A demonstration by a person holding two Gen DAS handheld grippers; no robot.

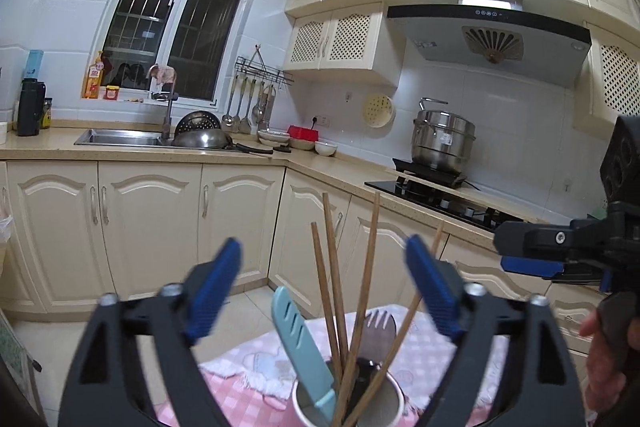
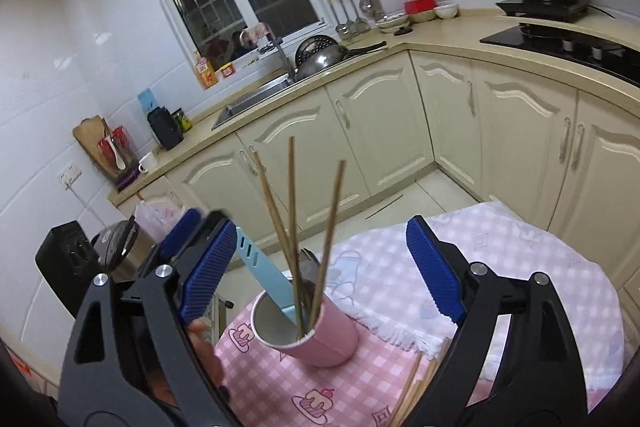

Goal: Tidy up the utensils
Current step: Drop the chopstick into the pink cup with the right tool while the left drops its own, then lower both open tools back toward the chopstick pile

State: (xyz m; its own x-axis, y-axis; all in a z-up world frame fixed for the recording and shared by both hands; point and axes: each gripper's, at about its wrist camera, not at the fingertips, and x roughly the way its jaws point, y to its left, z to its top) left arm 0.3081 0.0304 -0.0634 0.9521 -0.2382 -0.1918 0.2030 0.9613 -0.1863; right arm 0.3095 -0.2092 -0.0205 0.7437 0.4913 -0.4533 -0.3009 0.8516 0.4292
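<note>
Right wrist view: right gripper [image 2: 324,267] agape over pink cup [image 2: 320,331] with chopsticks [image 2: 294,227]; left gripper [image 1: 324,283] likewise agape, empty.

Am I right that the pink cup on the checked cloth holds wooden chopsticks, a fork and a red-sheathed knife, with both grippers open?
Nearly. The knife in the pink cup has a light blue sheath, not red, as the right wrist view shows. The rest stands: chopsticks and a fork are in it, on the checked cloth, and the left gripper and right gripper are open.
</note>
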